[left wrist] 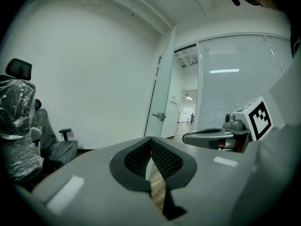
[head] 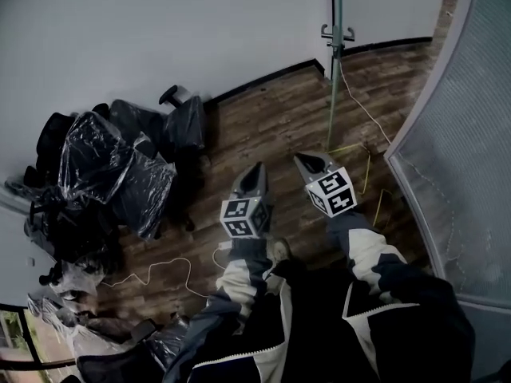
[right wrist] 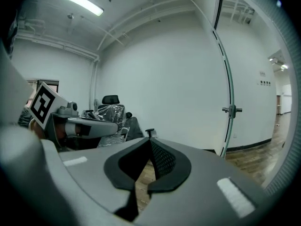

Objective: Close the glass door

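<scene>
1. Both hand-held grippers are empty. The left hand-held gripper (left wrist: 150, 144) has its dark ribbed pads meeting at the tips with nothing between them. The right hand-held gripper (right wrist: 149, 147) is likewise pinched together on nothing.
2. They are held side by side over the brown wood-plank floor (head: 263, 126), pointing roughly towards the door. Neither one touches it.
3. The tall clear glass door (head: 334, 78) stands open, swung into the room. The head view shows it edge-on, ahead of the grippers and well apart from them.
4. Its metal lever handle (head: 337, 32) is untouched. The left gripper view shows the bright doorway (left wrist: 186, 100) beside the leaf, between it and the frosted glass partition (left wrist: 235, 84).
5. Judged from this, no part of the closing is done. What is left is reaching the leaf or its handle, swinging it across the opening, and seating it shut.
6. The plastic-wrapped black office chairs (head: 112, 170) by the white wall lie off to the left, away from the door's likely swing.
</scene>
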`<state>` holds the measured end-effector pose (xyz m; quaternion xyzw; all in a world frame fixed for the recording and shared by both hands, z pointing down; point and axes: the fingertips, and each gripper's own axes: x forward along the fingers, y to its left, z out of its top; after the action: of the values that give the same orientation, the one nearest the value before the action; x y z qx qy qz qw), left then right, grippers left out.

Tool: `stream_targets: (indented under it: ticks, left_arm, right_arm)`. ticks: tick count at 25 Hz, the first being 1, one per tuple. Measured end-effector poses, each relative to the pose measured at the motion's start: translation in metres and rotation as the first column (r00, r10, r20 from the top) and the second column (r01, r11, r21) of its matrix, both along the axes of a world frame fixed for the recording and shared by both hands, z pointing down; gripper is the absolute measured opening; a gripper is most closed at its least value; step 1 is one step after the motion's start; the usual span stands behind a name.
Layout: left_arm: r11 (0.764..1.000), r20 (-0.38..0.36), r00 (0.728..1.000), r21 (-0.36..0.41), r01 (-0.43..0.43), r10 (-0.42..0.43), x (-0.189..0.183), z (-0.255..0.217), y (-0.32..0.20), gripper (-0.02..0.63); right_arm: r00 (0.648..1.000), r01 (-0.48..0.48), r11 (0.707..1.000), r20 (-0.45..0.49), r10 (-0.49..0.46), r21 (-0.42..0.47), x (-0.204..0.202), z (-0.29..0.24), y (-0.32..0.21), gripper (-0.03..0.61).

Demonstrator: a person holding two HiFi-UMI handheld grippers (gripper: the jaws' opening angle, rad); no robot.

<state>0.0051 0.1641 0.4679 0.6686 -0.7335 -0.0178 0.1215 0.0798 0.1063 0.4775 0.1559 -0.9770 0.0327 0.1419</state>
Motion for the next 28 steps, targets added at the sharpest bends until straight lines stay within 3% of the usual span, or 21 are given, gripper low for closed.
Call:
stream_targets:
  ticks: [11, 20, 28]
  left_arm:
    - [0.993, 0.053, 0.992, 0.007, -0.115, 0.115, -0.122, -0.004, -0.087, 0.0]
    - [0.985, 0.012, 0.985, 0.01, -0.172, 0.172, -0.163, 0.004, -0.152, 0.0]
    - [0.989, 0.003, 0.99, -0.029, -0.143, 0.143, -0.202, 0.013, -0.212, 0.0]
  right_arm:
    - [0.992, -0.123, 0.991, -0.016, 0.124, 0.055, -0.116, -0.011, -0.082, 0.005]
    - [0.977, -0.202, 0.977, -0.053, 0.206, 0.06, -0.147, -0.007, -0.143, 0.005]
    - [0.98, -0.196, 0.98, -0.035, 0.197, 0.011, -0.189, 0.008, -0.218, 0.005]
